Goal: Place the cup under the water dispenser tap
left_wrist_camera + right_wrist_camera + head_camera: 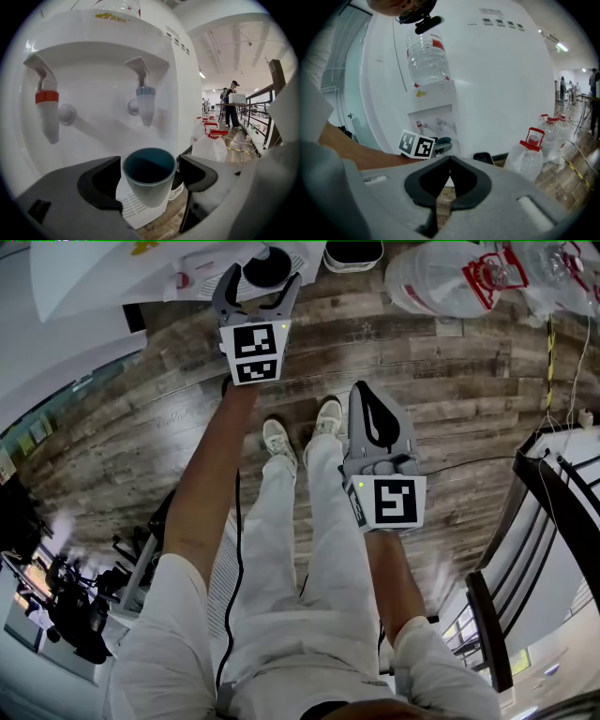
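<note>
A teal cup (pixel 149 180) sits upright between the jaws of my left gripper (pixel 150 173), which is shut on it. The cup hangs just below the blue tap (pixel 146 101) of the white water dispenser (pixel 98 61) and above the drip grille (pixel 133 206). The red tap (pixel 47 112) is further left. In the head view the left gripper (pixel 265 282) reaches forward to the dispenser with the cup (pixel 267 266). My right gripper (pixel 364 395) is held back over the floor, shut and empty (pixel 449 164). From it I see the left gripper's marker cube (pixel 417 145) and the cup (pixel 443 139).
Plastic water jugs (pixel 441 282) with red caps stand on the wooden floor right of the dispenser (pixel 526 157). A large bottle (pixel 427 56) tops the dispenser. A black railing (pixel 553 512) runs at the right. A person (pixel 230 110) stands far off.
</note>
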The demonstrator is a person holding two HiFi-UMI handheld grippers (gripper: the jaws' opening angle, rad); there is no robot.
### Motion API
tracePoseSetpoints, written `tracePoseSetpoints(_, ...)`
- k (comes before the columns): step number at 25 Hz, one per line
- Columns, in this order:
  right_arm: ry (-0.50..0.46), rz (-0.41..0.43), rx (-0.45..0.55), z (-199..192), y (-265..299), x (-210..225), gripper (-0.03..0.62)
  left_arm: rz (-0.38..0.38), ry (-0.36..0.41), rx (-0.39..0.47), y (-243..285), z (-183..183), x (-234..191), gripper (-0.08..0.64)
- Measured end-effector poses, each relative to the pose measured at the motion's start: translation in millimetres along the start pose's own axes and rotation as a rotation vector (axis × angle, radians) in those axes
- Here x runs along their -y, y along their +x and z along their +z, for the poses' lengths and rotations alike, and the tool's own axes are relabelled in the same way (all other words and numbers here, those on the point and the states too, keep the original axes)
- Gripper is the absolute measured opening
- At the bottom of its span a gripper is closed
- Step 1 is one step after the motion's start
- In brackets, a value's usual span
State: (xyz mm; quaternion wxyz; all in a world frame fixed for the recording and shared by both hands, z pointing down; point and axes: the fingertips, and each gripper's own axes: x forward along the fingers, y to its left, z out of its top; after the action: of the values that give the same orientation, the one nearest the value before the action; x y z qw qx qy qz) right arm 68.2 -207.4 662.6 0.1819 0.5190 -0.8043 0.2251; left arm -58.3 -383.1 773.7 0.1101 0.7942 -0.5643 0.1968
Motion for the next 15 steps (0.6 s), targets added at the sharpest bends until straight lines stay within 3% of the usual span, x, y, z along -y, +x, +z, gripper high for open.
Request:
tracePoseSetpoints(6, 0.009, -0.014, 0.015, 9.4, -12.3, -5.8, -0.002, -0.018, 0.008, 0.034, -19.2, 29.2, 3.4, 0.382)
tracePoseSetpoints(15, 0.010, -0.048, 0.059, 44.9, -54.4, -21.3, -0.002, -0.035, -0.039, 0.077, -75.4, 84.1, 13.9, 0.382)
